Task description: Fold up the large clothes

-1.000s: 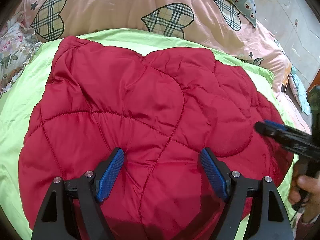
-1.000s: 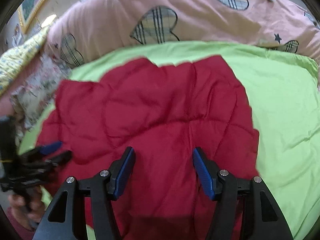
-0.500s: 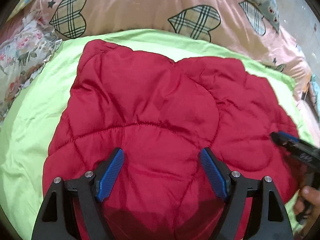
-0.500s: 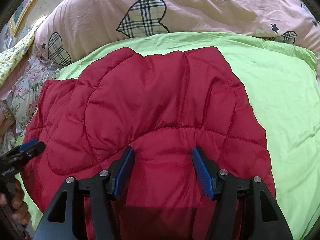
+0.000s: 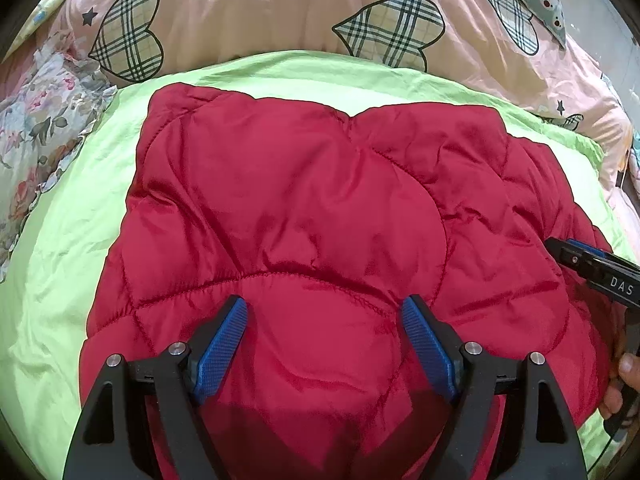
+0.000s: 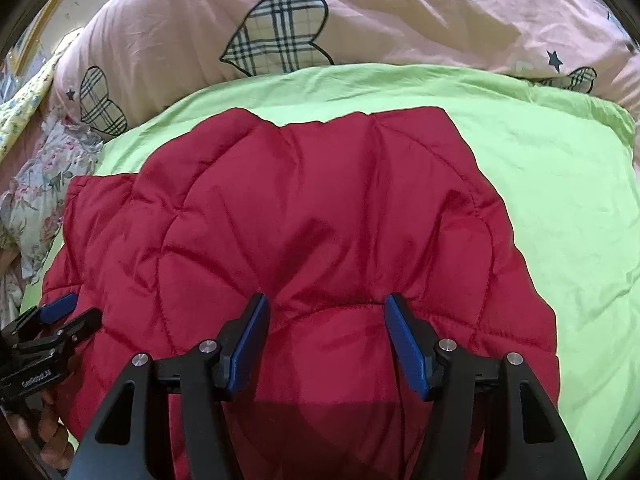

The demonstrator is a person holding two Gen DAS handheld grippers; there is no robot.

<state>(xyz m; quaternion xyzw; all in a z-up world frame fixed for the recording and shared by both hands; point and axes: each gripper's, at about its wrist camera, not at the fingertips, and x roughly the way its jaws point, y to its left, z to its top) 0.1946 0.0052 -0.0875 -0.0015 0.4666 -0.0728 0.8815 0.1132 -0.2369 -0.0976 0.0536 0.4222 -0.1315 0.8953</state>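
The red quilted jacket (image 5: 304, 232) is lying flat on the green sheet (image 5: 60, 240), spreading away from both claws. The left claw (image 5: 324, 344) and right claw (image 6: 324, 340) are hovering released over its near edge, side by side, neither nearer.

Ahead of my left gripper (image 5: 324, 316) the red quilted jacket (image 5: 312, 208) lies puffy across the middle of the bed, so low passes there would drag on it. To its left I see an open strip of green sheet (image 5: 60, 240), bare until the floral pillow (image 5: 36, 120) at the far left. At the far side, the bunched pink duvet (image 5: 260, 4) blocks the way like a wall. From my right gripper (image 6: 326, 316) a wide bare sheet area lies right of the jacket. My two tools sit near each other over the jacket's near part.
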